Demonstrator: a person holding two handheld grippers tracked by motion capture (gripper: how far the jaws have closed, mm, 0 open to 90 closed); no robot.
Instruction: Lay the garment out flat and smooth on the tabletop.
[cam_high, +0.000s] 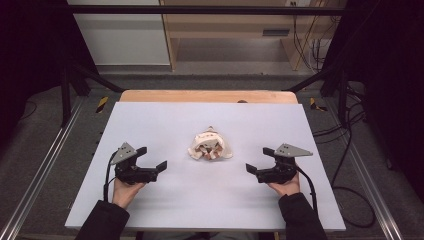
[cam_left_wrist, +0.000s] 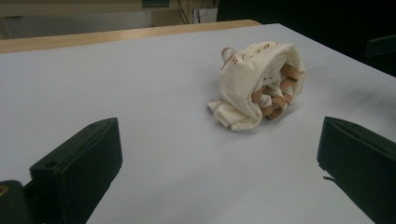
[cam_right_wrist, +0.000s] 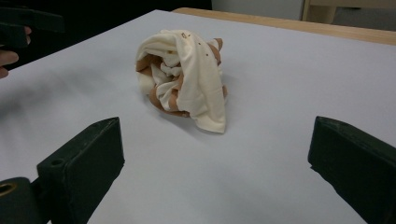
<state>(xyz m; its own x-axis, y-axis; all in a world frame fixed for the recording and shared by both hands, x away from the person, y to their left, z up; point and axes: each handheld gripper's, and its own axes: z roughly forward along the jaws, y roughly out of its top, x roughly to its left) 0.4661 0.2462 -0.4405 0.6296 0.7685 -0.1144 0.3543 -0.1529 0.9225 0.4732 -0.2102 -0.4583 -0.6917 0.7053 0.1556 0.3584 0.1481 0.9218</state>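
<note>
left gripper (cam_high: 151, 159) low over near table (cam_high: 150, 120), jaws apart, empty | right gripper (cam_high: 260, 161) mirrors it, jaws apart, empty | crumpled cream-and-brown cloth (cam_high: 210, 144) mid-table between them, apart from both | bare surface to every edge

High view: fixed above the near edge, looking forward and down over the whole desk (cam_high: 150, 125). Left and right gripper views: low, near the surface, each looking inward between its own jaws. All three share the cloth bundle (cam_high: 210, 145) at mid-desk.
</note>
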